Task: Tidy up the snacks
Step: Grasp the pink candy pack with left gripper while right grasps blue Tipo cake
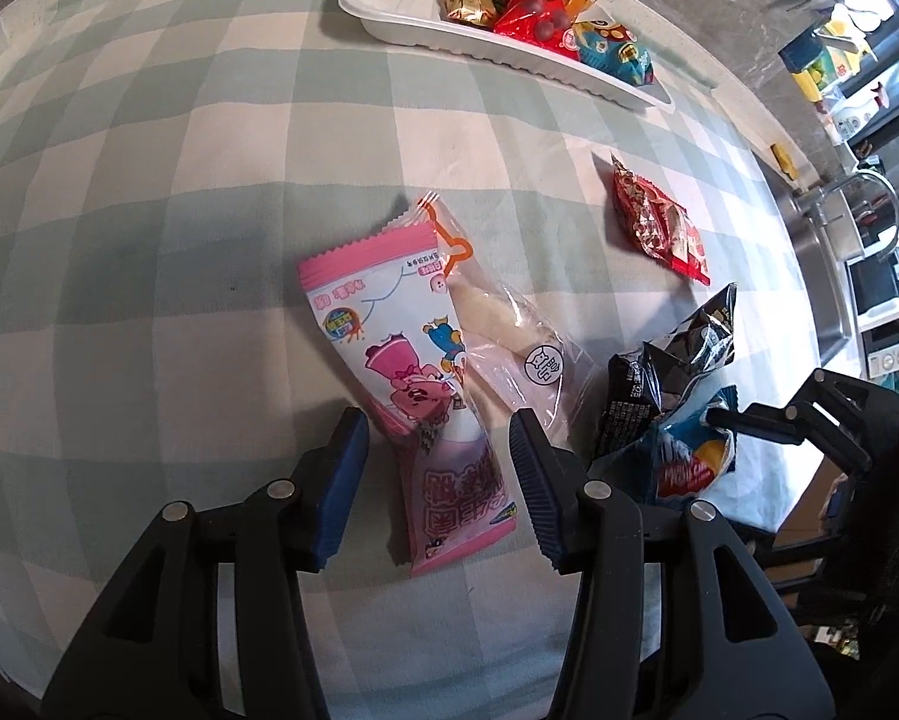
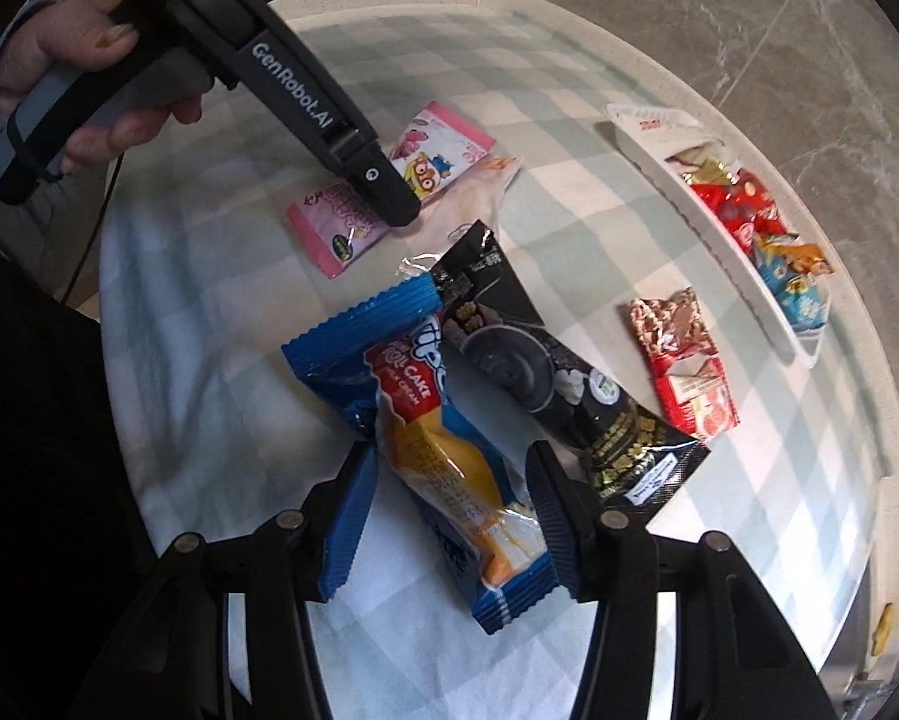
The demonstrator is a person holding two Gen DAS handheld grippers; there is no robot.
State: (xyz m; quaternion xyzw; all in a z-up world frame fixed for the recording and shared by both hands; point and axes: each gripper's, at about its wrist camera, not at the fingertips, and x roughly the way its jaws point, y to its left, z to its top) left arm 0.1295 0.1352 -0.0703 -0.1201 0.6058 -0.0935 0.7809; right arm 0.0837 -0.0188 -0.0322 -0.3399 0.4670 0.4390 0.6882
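Both grippers point down at loose snacks on the table w/ the green-and-white check cloth (image 1: pixel 149 180); each straddles its own packet.

Left gripper (image 1: pixel 440 480): fingers (image 1: pixel 341 480) apart, not pressing; the pink cartoon-printed plastic snack packet (image 1: pixel 407 384) lies flat between them, its long axis running straight out from the fingers toward the far edge of the table, so the fingers face its two long sides near the lower end; a clear plastic wrapper holding a pale pastry (image 1: pixel 509 330) lies against the packet's right side, just by the right finger.

Right gripper (image 2: pixel 449 516): fingers (image 2: pixel 353 516) apart as well; the blue-and-yellow roll-cake packet (image 2: pixel 425 420) lies between them, long axis likewise running away from the fingers w/ a slight lean to the left; pads look close to the wrapper's sides but I can't tell if they touch; a black glossy foil packet (image 2: pixel 545 372) lies right beside it, under the right finger's tip.

White plastic tray (image 1: pixel 389 18), already holding several wrapped snacks, sits near the far edge of the table, well apart from both packets; a red-and-silver foil packet (image 1: pixel 659 222) lies alone between.

Judgement: each hand is nearest its own packet; closing across the short axis should suit both.
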